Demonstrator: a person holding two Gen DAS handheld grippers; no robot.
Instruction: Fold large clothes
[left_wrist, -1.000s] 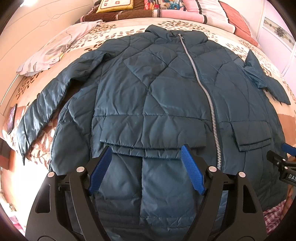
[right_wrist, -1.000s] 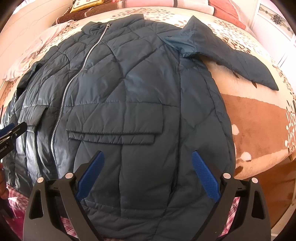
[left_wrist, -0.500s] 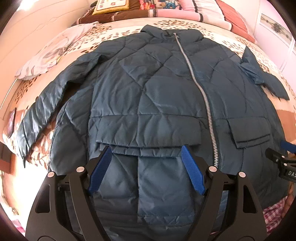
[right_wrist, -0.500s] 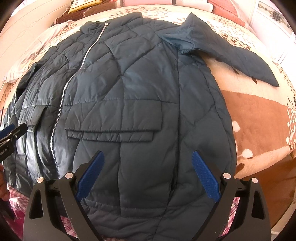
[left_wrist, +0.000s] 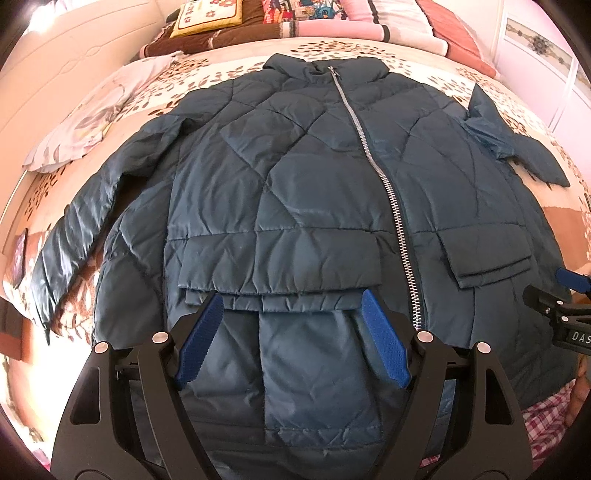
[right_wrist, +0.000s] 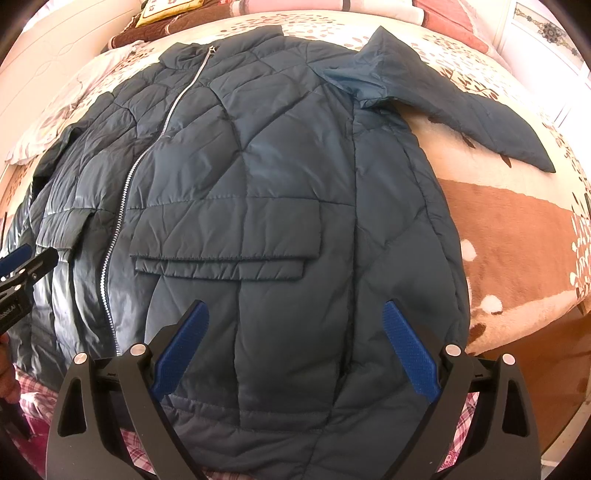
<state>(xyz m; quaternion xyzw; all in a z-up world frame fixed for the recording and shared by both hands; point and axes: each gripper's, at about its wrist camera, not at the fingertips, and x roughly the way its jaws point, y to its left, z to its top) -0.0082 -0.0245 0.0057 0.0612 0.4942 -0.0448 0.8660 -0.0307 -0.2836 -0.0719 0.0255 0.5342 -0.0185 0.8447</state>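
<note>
The dark teal quilted padded jacket (left_wrist: 295, 192) lies flat on its back on the bed with the leaf-patterned cream and brown cover (right_wrist: 517, 229), with its silver zipper (left_wrist: 384, 184) closed and both sleeves spread out to the sides. I think it is spread like this so that the fold lines are easy to see before the first fold.

The left hand-held gripper (left_wrist: 291, 339) hovers over the lower hem, on the left half of the coat, with its blue-padded jaws apart and nothing between them. The right hand-held gripper (right_wrist: 295, 347) hovers over the other half in the same way, also released and empty. No fold is made yet.

A pale lilac printed pillow (left_wrist: 81, 125) lies just beside the left sleeve (left_wrist: 77, 236), and it could be in the way when this sleeve is brought in. Folded striped blankets and cushions (left_wrist: 332, 18) are piled at the head of the bed, apart from the collar. The right sleeve (right_wrist: 461, 107) has free cover around it.
</note>
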